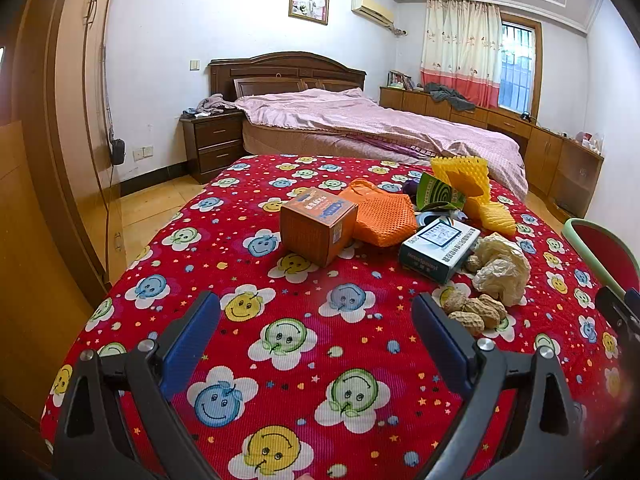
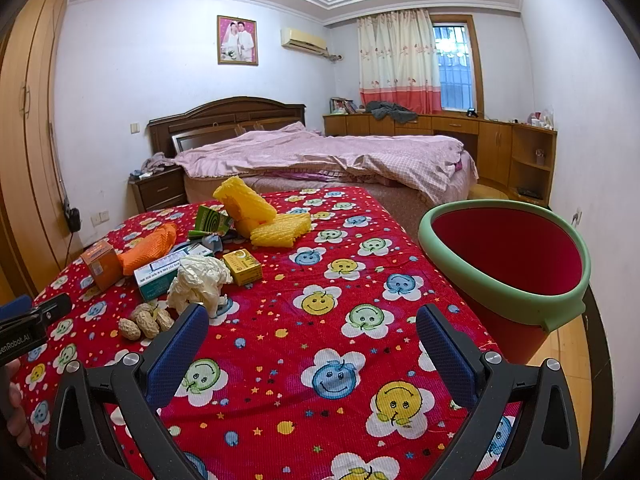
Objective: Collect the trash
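Left wrist view: the left gripper (image 1: 316,320) hangs over the red smiley cloth (image 1: 280,320) on the desk, jaws spread wide with nothing between them. All the trash lies ahead and to its right in one loose heap: an orange box (image 1: 318,230), an orange net bag (image 1: 382,214), a white-and-teal box (image 1: 438,250), crumpled paper (image 1: 502,272), peanuts (image 1: 474,310) just beside the right fingertip, yellow foam netting (image 1: 472,184) and a green wrapper (image 1: 438,194) at the back. The bin (image 1: 600,248) shows only at the right edge.

Right wrist view: the right gripper (image 2: 312,326) is likewise wide open and empty, low over bare cloth (image 2: 320,360). The heap sits to its left: peanuts (image 2: 146,322), paper (image 2: 200,280), white-and-teal box (image 2: 160,276), a small yellow box (image 2: 242,266), net bag (image 2: 150,250), orange box (image 2: 100,264), foam netting (image 2: 260,214), wrapper (image 2: 210,220). The bin (image 2: 440,236), red with a green rim, stands at the desk's right edge, well apart from the heap, and the part of its inside that shows holds nothing.

Judging from this, collecting has not begun: every piece is yet to be picked up and dropped in the bin.
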{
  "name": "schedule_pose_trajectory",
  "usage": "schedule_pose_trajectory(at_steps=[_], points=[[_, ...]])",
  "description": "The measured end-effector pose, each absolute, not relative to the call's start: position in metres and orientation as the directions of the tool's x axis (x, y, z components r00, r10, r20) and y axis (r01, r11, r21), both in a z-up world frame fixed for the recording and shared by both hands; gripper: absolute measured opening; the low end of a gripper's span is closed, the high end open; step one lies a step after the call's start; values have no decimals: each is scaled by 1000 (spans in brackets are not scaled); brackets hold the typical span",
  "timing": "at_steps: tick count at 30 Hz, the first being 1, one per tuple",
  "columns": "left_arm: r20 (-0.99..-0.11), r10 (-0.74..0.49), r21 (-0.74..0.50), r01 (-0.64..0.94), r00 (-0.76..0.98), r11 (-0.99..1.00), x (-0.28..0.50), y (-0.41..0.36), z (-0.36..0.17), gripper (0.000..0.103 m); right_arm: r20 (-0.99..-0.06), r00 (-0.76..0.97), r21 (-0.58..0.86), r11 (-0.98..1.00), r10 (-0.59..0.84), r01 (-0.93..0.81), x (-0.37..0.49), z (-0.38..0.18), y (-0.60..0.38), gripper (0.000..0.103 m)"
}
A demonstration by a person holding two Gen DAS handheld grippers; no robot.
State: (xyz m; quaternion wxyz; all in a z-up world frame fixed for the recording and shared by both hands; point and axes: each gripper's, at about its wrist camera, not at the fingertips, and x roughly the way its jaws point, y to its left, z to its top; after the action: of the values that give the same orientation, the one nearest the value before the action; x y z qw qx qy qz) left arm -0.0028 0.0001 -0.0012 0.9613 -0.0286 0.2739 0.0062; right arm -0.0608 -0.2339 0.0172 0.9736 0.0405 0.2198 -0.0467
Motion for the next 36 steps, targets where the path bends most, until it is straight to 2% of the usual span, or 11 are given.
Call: schedule_pose_trajectory(at_steps=[36], points=[[-525, -1, -54, -32, 851, 998, -1, 0, 0, 96, -434, 898, 60, 992, -76, 112, -62, 19, -235, 103]])
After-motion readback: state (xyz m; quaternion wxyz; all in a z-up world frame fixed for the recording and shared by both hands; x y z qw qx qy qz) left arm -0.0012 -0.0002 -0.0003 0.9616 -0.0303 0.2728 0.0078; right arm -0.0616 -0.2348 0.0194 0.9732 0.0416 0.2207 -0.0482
